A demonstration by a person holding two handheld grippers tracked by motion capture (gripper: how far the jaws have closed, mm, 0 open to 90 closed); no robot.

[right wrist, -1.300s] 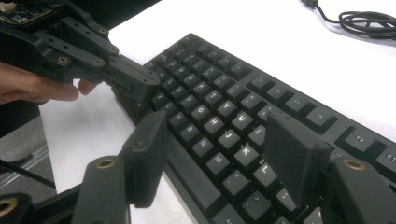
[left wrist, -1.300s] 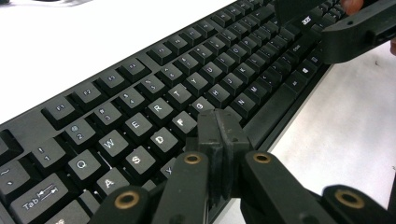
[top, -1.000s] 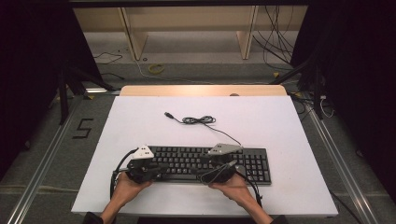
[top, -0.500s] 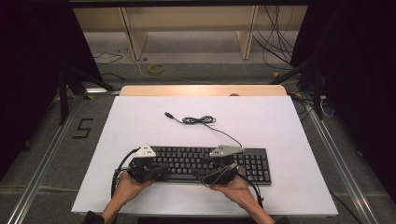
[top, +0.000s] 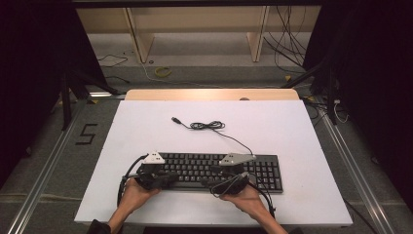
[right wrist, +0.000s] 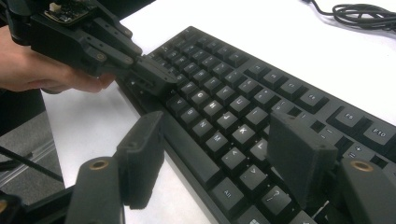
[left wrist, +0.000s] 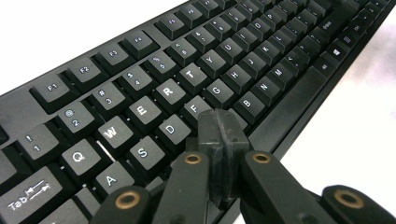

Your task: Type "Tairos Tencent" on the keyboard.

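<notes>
- The keyboard (top: 214,170) is lying flat near the front edge of the white desk (top: 292,136), long side across it, with its cable (top: 209,126) trailing off behind in a loose coil.
- I am holding the left gripper (left wrist: 219,123) with its jaws pressed together into a single tip, and that tip is sitting over the keys around F and G, touching or just short of them; I cannot tell which.
- I am holding the right gripper (right wrist: 215,154) with its jaws wide apart, straddling the front edge of the keyboard near the space bar (right wrist: 187,149), clamped on nothing.
- I judge that I am in the key-pressing step, left tip as the poker, right one waiting.
- Next I am needing a short, straight push down on one key only, without sliding onto its neighbours or shoving the keyboard along the desk.
</notes>
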